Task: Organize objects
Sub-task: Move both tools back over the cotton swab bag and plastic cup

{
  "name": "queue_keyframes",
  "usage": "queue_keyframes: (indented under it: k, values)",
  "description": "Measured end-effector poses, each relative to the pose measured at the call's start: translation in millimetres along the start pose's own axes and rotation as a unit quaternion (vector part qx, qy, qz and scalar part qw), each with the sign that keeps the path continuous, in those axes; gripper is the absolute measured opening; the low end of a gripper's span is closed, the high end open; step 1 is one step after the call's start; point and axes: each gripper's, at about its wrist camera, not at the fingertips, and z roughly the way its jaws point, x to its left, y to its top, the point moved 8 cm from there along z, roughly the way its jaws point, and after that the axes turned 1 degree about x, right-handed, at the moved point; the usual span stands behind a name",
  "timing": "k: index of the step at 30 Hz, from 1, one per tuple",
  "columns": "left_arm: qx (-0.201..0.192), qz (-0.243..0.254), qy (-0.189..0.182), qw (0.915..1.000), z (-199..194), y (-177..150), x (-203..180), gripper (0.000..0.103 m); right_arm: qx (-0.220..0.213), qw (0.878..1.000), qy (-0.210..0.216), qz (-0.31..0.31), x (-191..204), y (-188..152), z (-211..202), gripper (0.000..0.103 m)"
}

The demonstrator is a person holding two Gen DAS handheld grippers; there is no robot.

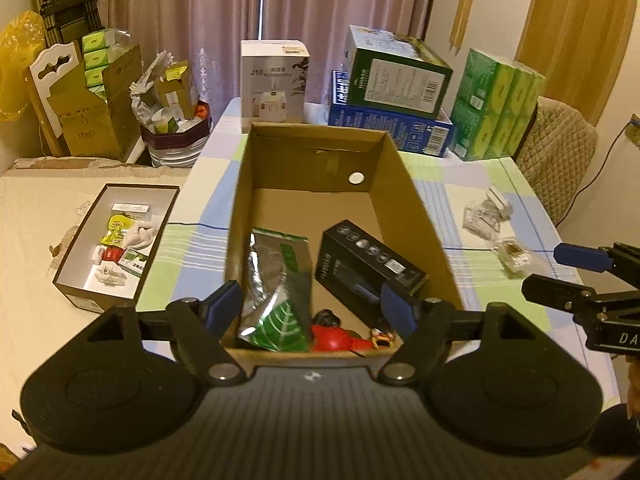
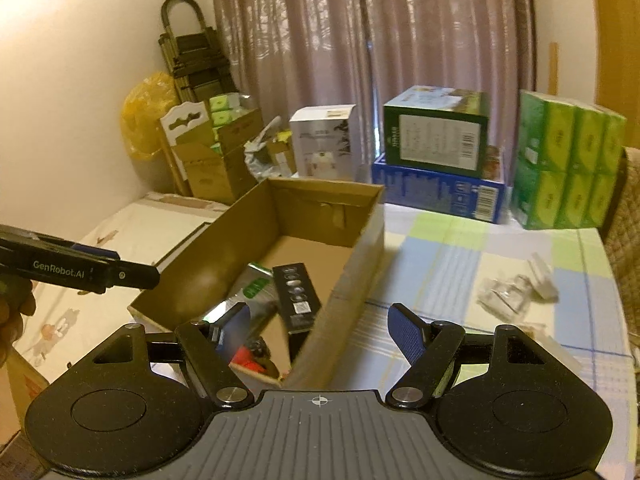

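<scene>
From the left wrist view, the left gripper (image 1: 316, 308) hangs spread and empty over the near end of the cardboard box (image 1: 412, 216), whose long axis runs straight away from the fingers; a silver-green pouch (image 1: 280, 280) and a black carton (image 1: 368, 264) already lie inside. The loose clear packets (image 1: 486, 216) lie on the desk (image 1: 460, 320) right of the box, so the right gripper (image 2: 320, 328) is likely nearer. From the right wrist view, that gripper is also released and empty, straddling the box's near right wall, with the packets ahead to the right across bare checked cloth.
</scene>
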Motion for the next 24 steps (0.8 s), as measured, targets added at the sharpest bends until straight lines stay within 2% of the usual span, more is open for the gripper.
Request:
queue_keyframes:
  k: [7,10,16,24]
  values:
    - [-0.002,0.006,-0.012,0.9999,-15.0,-11.4,-30.6,0.086,-0.011,0.999,-0.018,0.025,-18.7,-10.1,-37.9,0.073]
    - [-0.006,0.007,-0.015,0.9998,-19.9,-14.7,-43.3,0.094,-0.012,0.999,-0.028,0.037,-28.2,-18.1,-50.8,0.073]
    - [-0.016,0.013,-0.028,0.9994,-29.1,-18.8,-70.7,0.102,-0.014,0.996,-0.052,0.067,-55.8,-36.4,-77.7,0.073]
    - [-0.028,0.029,-0.052,0.9978,-36.6,-21.1,-108.1,0.102,-0.013,0.988,-0.094,0.119,-98.7,-66.8,-111.1,0.074]
